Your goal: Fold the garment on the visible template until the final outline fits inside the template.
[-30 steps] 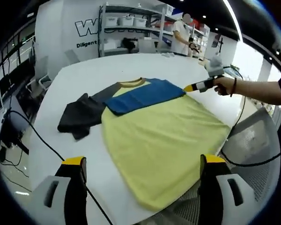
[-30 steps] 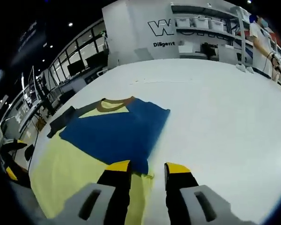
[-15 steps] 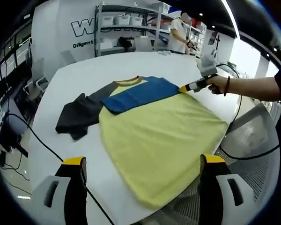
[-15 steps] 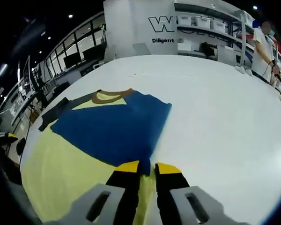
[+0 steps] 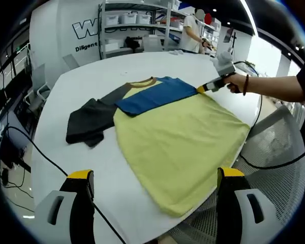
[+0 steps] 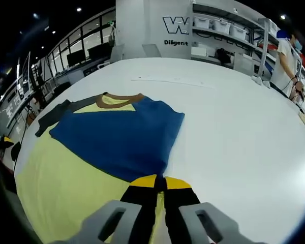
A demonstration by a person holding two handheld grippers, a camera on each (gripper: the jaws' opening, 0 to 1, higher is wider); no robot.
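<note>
A: Where is the shirt [image 5: 178,137]?

B: Spread flat on the white table [image 5: 66,91], one dark sleeve [image 5: 89,127] out left.

A: The grippers?

B: The right gripper [image 6: 160,182] pinches the shirt's edge; the left gripper [image 5: 155,175] hangs open, empty.

A: Handling?

B: Probably soft and limp; best held by edges or corners.

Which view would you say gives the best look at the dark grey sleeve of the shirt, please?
The left gripper view: the dark grey sleeve lies there in full, crumpled on the white table beside the yellow body. In the right gripper view the sleeve is a thin strip at the far left.
</note>
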